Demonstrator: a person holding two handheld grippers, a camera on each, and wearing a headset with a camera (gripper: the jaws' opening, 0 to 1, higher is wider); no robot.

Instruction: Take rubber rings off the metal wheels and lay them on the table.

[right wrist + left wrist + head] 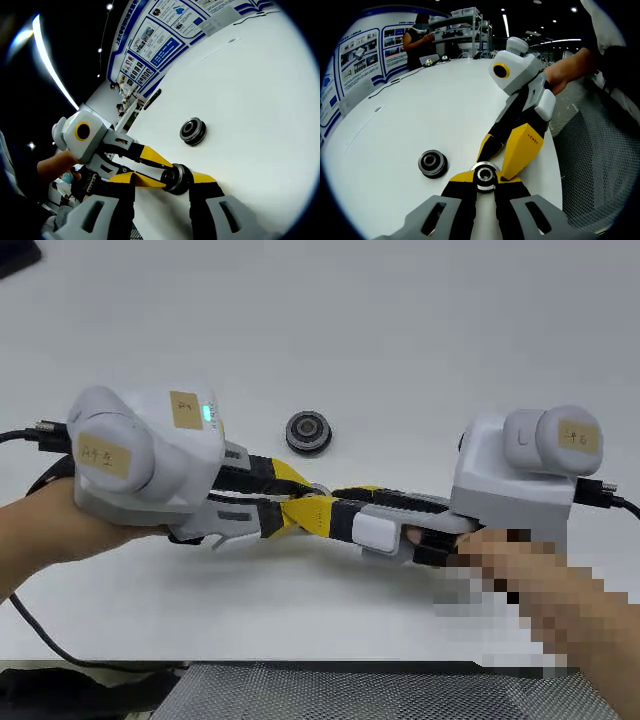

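1. 2 wheels here: my left gripper [484, 186] has its jaws clenched on the held wheel [485, 175].
2. My right gripper [171, 183] meets it head-on, jaws clenched on the same held wheel.
3. The loose wheel [308, 431] lies flat on the table [400, 340], near the held wheel.

looks like a lab or demonstration hall, not a home. in the left gripper view a broad white table [445, 100] runs toward the upper left, where blue-and-white display posters [350, 60] line the wall. metal shelving [467, 22] with bins stands at top centre, strip lights [506, 22] cross a dark ceiling, and a person [417, 37] stands at the table's far edge. metal mesh [590, 165] fills the right.
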